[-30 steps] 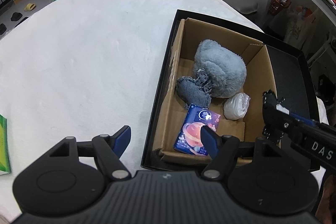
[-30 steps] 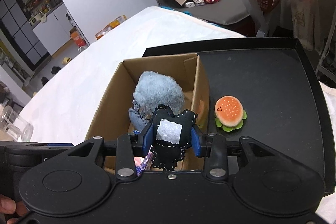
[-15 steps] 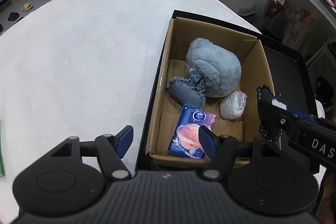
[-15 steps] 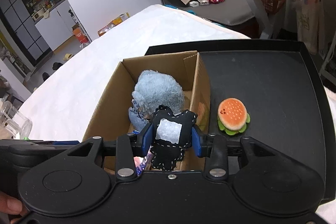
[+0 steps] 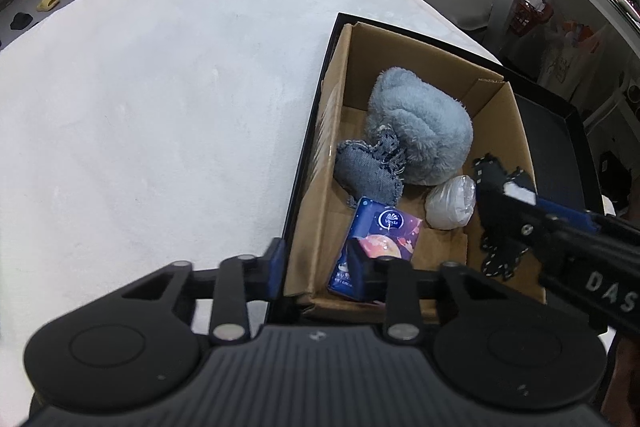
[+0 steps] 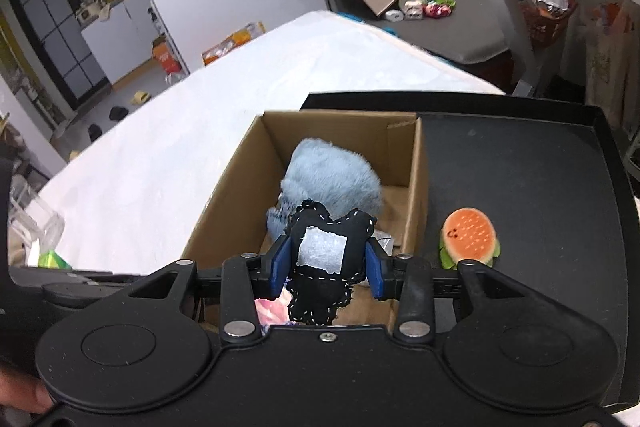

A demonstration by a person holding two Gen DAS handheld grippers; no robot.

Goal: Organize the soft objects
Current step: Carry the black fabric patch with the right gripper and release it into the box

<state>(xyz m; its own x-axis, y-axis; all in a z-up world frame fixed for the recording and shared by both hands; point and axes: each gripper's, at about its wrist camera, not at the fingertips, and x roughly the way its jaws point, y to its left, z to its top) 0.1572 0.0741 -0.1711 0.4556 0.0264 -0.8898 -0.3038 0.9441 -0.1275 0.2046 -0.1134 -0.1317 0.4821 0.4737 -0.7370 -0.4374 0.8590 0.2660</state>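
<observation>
Right wrist: black pouch [image 6: 322, 259] btwn gripper [image 6: 326, 269] pads.

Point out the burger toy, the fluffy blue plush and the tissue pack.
burger toy [image 6: 469, 238]: right wrist view, orange top bun.
fluffy blue plush [image 5: 420, 135]: left wrist view, middle of body.
tissue pack [image 5: 384, 227]: left wrist view, printed front.

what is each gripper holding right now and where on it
Right gripper clamps the black stitched pouch by its sides. Left gripper has just closed on the box's left wall.

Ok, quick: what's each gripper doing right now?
Left gripper: jaws have just been closing around the cardboard box near wall; whether they grip cannot be told.
Right gripper: shut on the black stitched toy.
</observation>
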